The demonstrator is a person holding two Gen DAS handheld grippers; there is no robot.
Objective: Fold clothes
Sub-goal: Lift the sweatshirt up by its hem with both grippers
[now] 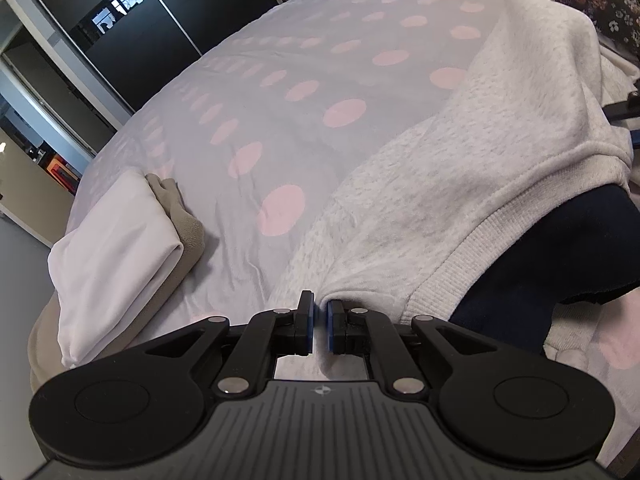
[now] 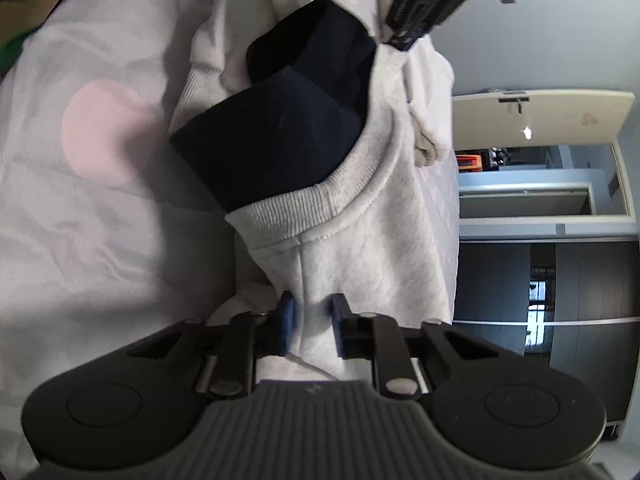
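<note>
Left gripper [image 1: 319, 322]: pinching sweatshirt [image 1: 460, 184] hem, frame bottom centre.
Right gripper [image 2: 312, 326]: clamped on sweatshirt fabric.
Sweatshirt: right half, over bedspread [image 1: 280, 92].
Folded pile [image 1: 116, 248]: lower left.

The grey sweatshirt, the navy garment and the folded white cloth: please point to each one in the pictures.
grey sweatshirt [image 1: 500, 152], left wrist view, on its fleecy body.
navy garment [image 2: 280, 140], right wrist view, on its flat dark middle.
folded white cloth [image 1: 116, 252], left wrist view, on its top face.
</note>
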